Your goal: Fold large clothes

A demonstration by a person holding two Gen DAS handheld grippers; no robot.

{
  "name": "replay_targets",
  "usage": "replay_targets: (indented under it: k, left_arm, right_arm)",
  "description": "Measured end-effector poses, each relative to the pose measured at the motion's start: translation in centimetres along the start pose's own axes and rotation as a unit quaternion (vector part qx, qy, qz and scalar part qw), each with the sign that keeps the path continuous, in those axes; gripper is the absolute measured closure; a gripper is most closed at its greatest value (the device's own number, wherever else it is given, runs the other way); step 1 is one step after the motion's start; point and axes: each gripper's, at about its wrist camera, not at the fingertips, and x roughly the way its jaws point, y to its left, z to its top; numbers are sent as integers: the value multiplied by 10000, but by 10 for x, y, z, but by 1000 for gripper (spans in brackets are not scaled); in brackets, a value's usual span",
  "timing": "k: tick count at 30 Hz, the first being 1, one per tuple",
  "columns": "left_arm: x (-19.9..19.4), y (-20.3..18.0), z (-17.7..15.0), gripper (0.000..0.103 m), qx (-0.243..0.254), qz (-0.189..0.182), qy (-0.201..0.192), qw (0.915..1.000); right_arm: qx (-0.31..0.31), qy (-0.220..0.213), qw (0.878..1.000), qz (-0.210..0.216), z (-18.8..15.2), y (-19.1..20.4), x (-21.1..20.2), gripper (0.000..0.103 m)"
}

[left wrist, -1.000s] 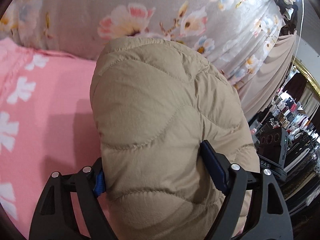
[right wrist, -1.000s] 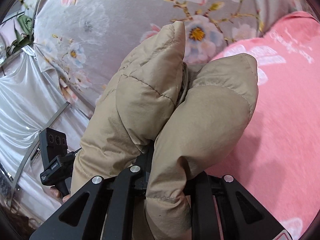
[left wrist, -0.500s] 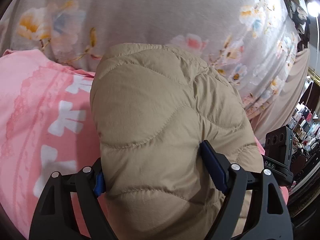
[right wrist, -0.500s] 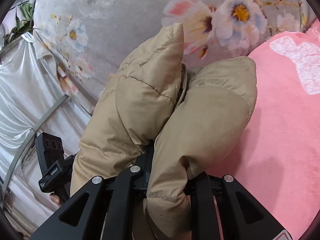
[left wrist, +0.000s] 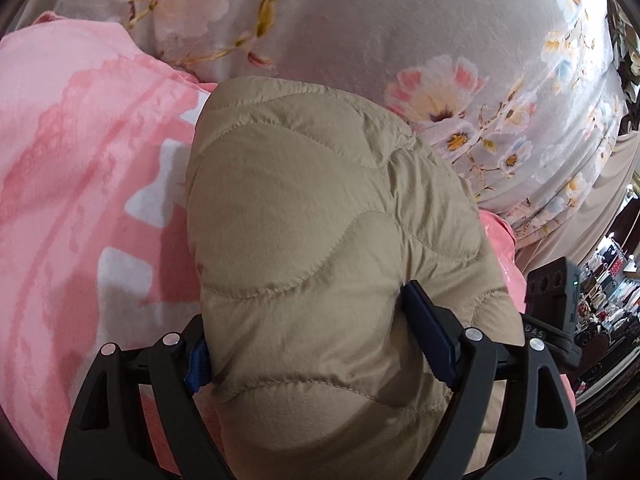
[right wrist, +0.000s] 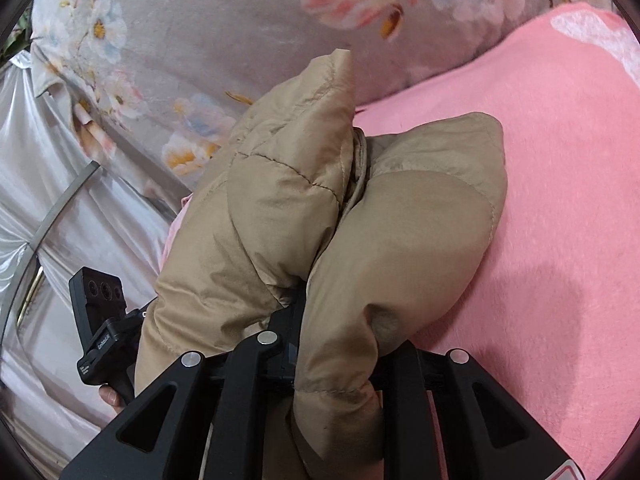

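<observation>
Both claws pinch the tan quilted jacket (left wrist: 332,240) above a pink blanket (left wrist: 80,184). The left gripper (left wrist: 320,344) squeezes a thick bundle, jaws spread wide; the right gripper (right wrist: 340,320) clamps a thin fold.

Surface: bed covered by a grey floral sheet (left wrist: 360,32), printed with pink, white and yellow blossoms; it drapes over the far edge
Lying on it: pink blanket (right wrist: 560,184) with white patches, spread flat, its border against the sheet
Views: both wrist views show sheet and blanket
</observation>
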Motion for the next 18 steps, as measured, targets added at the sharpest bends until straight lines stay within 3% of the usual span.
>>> replay_targets:
  k: [4,7,10,12,14,16,17,18]
  left_arm:
    - [3,5,-5,17,-94,-28,11,10000]
    - [3,6,-7,14,-156,63,-21,9999]
    - [-4,-2,-10,14,-43,466,-98,9989]
    - [-15,-18,-14,14,196,994,-166,9947]
    - [-25,-36,-17,14,537,1586,-228,9856]
    - [-35,-61,-21,14,1057,2487,-278,9624]
    - [-39,-73,-23,14,1287,2957,-275,9462]
    - [-41,-80,-23,14,1414,3243,-273,9349]
  right_arm:
    - [36,41,9999,-106,-5,-4,6,84]
    - [36,73,9997,-250,-5,-5,8,73]
    - [160,107,9985,-509,-5,-9,3,58]
    - [132,84,9965,-823,-7,-9,-10,47]
    - [70,64,9949,-1008,-10,-9,-24,46]
    - [-8,50,9913,-1317,-13,-6,-43,46]
    - [-101,25,9887,-1497,-14,-2,-52,46]
    - [-252,-26,9852,-1696,-16,4,-63,46]
